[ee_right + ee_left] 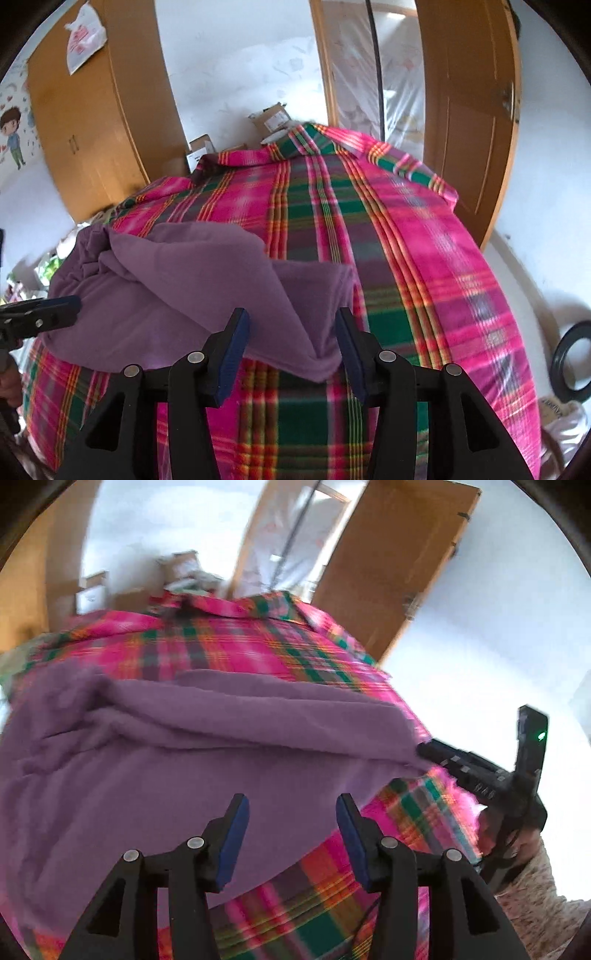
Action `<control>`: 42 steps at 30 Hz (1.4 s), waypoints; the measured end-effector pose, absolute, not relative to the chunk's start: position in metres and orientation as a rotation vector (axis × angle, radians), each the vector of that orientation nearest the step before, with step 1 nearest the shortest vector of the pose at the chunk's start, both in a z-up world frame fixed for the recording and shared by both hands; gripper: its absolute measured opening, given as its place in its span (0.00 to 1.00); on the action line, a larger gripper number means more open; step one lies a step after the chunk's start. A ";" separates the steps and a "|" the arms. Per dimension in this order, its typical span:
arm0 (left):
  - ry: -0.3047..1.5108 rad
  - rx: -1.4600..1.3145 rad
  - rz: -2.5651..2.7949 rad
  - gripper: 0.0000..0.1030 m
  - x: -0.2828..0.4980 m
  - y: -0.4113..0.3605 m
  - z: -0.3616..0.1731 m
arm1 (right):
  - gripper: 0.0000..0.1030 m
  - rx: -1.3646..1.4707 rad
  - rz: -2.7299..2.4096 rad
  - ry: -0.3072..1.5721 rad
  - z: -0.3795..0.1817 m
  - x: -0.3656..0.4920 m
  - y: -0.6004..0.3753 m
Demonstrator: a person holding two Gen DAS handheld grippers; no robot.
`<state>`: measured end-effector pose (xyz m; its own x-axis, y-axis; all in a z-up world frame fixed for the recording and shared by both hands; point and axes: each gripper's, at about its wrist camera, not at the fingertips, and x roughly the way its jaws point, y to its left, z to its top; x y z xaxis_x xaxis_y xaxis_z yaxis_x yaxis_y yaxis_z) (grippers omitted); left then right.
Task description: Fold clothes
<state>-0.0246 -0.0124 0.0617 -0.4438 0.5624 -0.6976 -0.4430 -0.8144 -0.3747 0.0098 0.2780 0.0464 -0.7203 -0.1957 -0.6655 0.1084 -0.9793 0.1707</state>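
Note:
A purple garment (pixel 192 760) lies crumpled and partly folded on a bed with a pink, green and orange plaid cover (pixel 236 646). My left gripper (pixel 291 812) is open just above the garment's near edge, with nothing between its fingers. In the same view my right gripper (pixel 476 775) comes in from the right, its tip at the garment's right edge. In the right wrist view the garment (pixel 177 291) spreads to the left, and one bunched corner (pixel 317 358) lies between the open fingers of my right gripper (pixel 291 325). The left gripper (pixel 44 314) shows at the left edge.
Behind the bed stand a wooden wardrobe (pixel 88 140) with a plastic bag hung on it, cardboard boxes (pixel 269 118) and an open wooden door (pixel 469 122). A black ring (pixel 572 358) lies on the white floor at right. A person's sleeve (pixel 535 901) is at lower right.

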 end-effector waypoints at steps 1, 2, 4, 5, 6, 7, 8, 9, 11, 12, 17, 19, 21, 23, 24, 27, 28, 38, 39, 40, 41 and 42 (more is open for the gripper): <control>-0.187 -1.162 2.239 0.48 -0.029 -0.007 0.061 | 0.49 1.092 -2.760 -0.207 0.045 0.010 0.282; -0.191 -1.165 2.226 0.48 -0.034 -0.002 0.060 | 0.49 1.096 -2.754 -0.253 0.042 0.009 0.288; -0.195 -1.168 2.200 0.48 -0.042 0.007 0.059 | 0.49 1.103 -2.729 -0.352 0.038 0.008 0.300; -0.198 -1.172 2.191 0.48 -0.046 0.011 0.058 | 0.49 1.107 -2.716 -0.402 0.037 0.006 0.306; -0.201 -1.174 2.184 0.48 -0.049 0.014 0.057 | 0.49 1.112 -2.710 -0.452 0.036 0.004 0.311; -0.210 -1.181 2.175 0.48 -0.051 0.015 0.056 | 0.49 1.112 -2.708 -0.488 0.035 0.002 0.316; -0.227 -1.188 2.170 0.48 -0.053 0.016 0.055 | 0.49 1.109 -2.703 -0.518 0.035 -0.001 0.319; -0.245 -1.194 2.165 0.48 -0.055 0.016 0.054 | 0.49 1.107 -2.697 -0.547 0.034 -0.003 0.322; -0.279 -1.217 2.150 0.48 -0.060 0.016 0.051 | 0.49 1.110 -2.677 -0.594 0.032 -0.009 0.325; -0.296 -1.230 2.142 0.48 -0.062 0.017 0.049 | 0.49 1.123 -2.652 -0.625 0.030 -0.015 0.327; -0.377 -1.275 2.075 0.48 -0.074 0.021 0.042 | 0.49 1.149 -2.553 -0.715 0.019 -0.032 0.328; -0.405 -1.292 2.067 0.48 -0.080 0.022 0.039 | 0.49 1.154 -2.527 -0.723 0.016 -0.038 0.324; -0.441 -1.320 2.068 0.48 -0.087 0.021 0.035 | 0.44 1.174 -2.496 -0.739 0.012 -0.046 0.322; -0.482 -1.339 2.067 0.48 -0.092 0.018 0.032 | 0.35 1.188 -2.466 -0.745 0.008 -0.052 0.318; -0.506 -1.347 2.056 0.48 -0.095 0.017 0.030 | 0.28 1.188 -2.462 -0.738 0.008 -0.053 0.316; -0.559 -1.388 2.026 0.48 -0.101 0.015 0.024 | 0.13 1.178 -2.459 -0.722 0.008 -0.057 0.312; -0.568 -1.403 2.018 0.48 -0.103 0.015 0.022 | 0.10 1.165 -2.469 -0.710 0.011 -0.056 0.310; -0.634 -1.401 2.000 0.41 -0.111 0.006 0.022 | 0.08 0.958 -2.544 -0.695 0.054 -0.020 0.317; -0.642 -1.395 2.002 0.41 -0.111 0.005 0.023 | 0.08 0.941 -2.553 -0.700 0.058 -0.016 0.318; -0.647 -1.393 2.002 0.41 -0.112 0.005 0.024 | 0.07 0.926 -2.562 -0.705 0.061 -0.013 0.320; -0.655 -1.393 2.004 0.39 -0.112 0.004 0.024 | 0.07 0.911 -2.572 -0.707 0.064 -0.011 0.322; -0.659 -1.394 2.005 0.39 -0.112 0.004 0.025 | 0.07 0.895 -2.585 -0.708 0.067 -0.008 0.324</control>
